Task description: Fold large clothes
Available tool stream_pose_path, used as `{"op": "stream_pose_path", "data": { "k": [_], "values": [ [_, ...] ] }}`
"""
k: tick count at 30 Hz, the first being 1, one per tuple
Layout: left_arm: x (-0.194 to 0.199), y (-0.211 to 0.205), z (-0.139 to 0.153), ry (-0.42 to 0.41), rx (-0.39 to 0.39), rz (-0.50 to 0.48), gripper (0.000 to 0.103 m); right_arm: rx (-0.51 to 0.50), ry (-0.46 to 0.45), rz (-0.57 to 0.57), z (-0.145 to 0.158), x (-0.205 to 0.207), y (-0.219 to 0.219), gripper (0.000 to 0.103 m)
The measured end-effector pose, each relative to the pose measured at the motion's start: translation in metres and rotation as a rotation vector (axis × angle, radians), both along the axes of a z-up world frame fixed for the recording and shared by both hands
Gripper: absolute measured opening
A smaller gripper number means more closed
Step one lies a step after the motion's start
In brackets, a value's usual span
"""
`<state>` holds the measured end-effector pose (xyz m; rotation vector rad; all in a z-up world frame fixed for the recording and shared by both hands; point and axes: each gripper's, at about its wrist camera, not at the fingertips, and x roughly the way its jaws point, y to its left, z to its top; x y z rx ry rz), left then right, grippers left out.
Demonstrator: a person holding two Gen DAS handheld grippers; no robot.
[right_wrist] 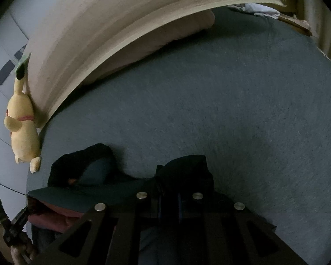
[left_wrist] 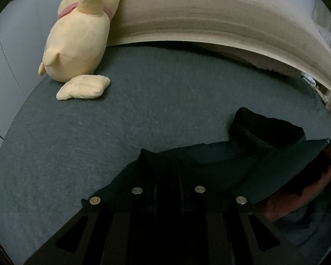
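Beyond and to the left of the left tongs (left_wrist: 167, 190), a pale yellow plush toy with a pink collar (left_wrist: 77, 44) is lying on the dark grey-blue bed sheet (left_wrist: 121, 121), its back leaning against the tall beige upholstered headboard (left_wrist: 209, 11).

The left tongs are pinching the near edge of the large dark teal garment with a black collar (left_wrist: 209, 161); the fabric is bunching right between their tips and stretching off to the right, where it is hanging taut above the bed. Its reddish-brown inner lining (left_wrist: 298, 198) is showing underneath that raised edge, and the black collar is lying on the sheet just beyond it.

In the right wrist view, the right tongs (right_wrist: 168, 196) are pressed together on a dark fold of the same garment (right_wrist: 99, 192), which is gathering at their tips and running off to the left toward the other tool (right_wrist: 8, 227), gripped by a hand (right_wrist: 22, 251) at the lower left corner. The plush toy (right_wrist: 22, 132) is sitting far to the left of these tongs, and the bed sheet (right_wrist: 253, 110) is spreading ahead and to the right, up to the headboard (right_wrist: 121, 11).
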<state>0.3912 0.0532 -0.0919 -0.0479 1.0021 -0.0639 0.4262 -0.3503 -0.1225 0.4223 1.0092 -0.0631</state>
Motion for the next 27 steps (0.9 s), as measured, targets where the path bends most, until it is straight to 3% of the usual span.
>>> {"op": "stream_pose_path", "data": {
  "k": [27],
  "values": [
    [0.016, -0.002, -0.009, 0.059, 0.016, -0.014, 0.016, 0.004, 0.052, -0.006, -0.001, 0.008, -0.006, 0.01]
  ]
}}
